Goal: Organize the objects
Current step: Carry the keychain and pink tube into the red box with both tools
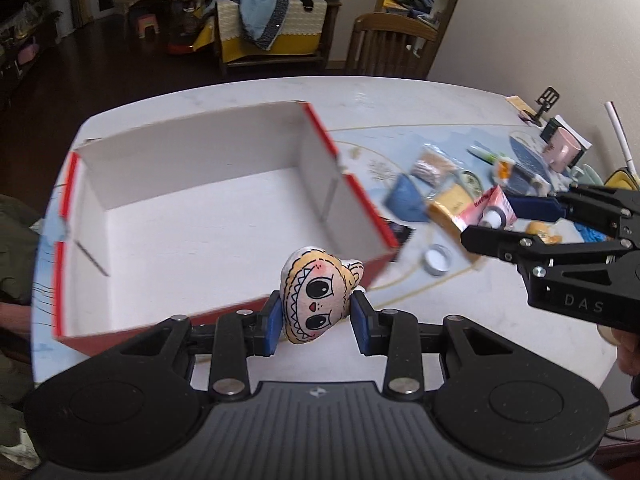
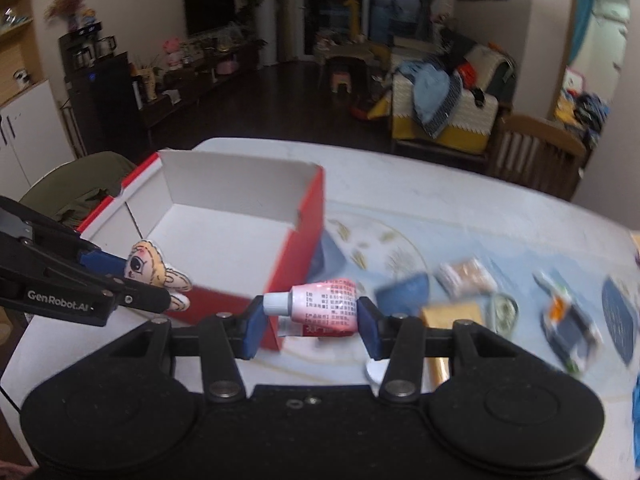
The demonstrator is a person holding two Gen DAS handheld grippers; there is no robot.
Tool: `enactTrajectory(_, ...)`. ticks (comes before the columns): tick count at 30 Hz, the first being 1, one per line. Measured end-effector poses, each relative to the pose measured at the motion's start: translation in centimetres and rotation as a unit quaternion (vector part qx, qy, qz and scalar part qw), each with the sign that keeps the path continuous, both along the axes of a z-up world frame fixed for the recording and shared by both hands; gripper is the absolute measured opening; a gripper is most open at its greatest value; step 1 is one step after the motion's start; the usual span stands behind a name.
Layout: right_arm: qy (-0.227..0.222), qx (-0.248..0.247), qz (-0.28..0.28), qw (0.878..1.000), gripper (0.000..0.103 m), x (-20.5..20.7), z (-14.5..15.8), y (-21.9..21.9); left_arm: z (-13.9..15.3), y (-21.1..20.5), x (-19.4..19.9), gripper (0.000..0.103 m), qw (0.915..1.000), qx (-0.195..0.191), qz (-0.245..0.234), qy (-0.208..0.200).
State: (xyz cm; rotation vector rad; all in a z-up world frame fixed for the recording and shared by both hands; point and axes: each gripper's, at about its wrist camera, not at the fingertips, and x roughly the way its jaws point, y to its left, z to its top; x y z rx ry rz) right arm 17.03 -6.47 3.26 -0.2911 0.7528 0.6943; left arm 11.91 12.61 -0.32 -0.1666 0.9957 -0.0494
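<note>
The red cardboard box (image 1: 224, 216), white inside and holding nothing, sits open-topped at the desk's (image 1: 400, 96) far left corner. Above its near wall, the left tongs (image 1: 316, 320) pinch a soft, flat cartoon-face plush (image 1: 316, 296). Beside the box's right corner, the right tongs (image 2: 312, 320) pinch a pink printed tube (image 2: 324, 312) with a white cap.

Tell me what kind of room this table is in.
Most likely a home's living and dining area: a television stands on the far wall, a sofa is piled with clothes, and a wooden chair sits at the white table.
</note>
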Motion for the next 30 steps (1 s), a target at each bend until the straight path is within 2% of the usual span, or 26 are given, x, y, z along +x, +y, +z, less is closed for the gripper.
enactTrajectory(3,0.003,-0.005,0.010,1.000,0.047,0.6,-0.1,2.5,-0.1,2.1,0.4,0.034,0.9999,-0.007,-0.002,0.014)
enactTrajectory(9,0.011,-0.014,0.034,0.999,0.047,1.3,-0.5,7.0,-0.1,5.6,1.6,0.034,0.9998,0.006,0.003,0.017)
enactTrajectory(14,0.039,-0.015,0.038,0.998,0.047,2.7,-1.6,10.0,-0.9,8.6,3.5,0.034,0.9993,0.016,0.014,0.029)
enactTrajectory(20,0.061,-0.040,0.043,0.996,0.047,4.2,-4.1,13.3,-2.8,10.7,5.9,0.034,0.9975,0.056,0.015,0.039)
enactTrajectory(23,0.061,-0.067,0.051,0.995,0.047,4.7,-5.5,14.9,-4.3,11.2,7.2,0.034,0.9962,0.065,0.004,0.058)
enactTrajectory(30,0.099,-0.112,0.073,0.986,0.047,6.1,-8.5,17.5,-8.1,10.9,10.4,0.034,0.9906,0.083,-0.032,0.104)
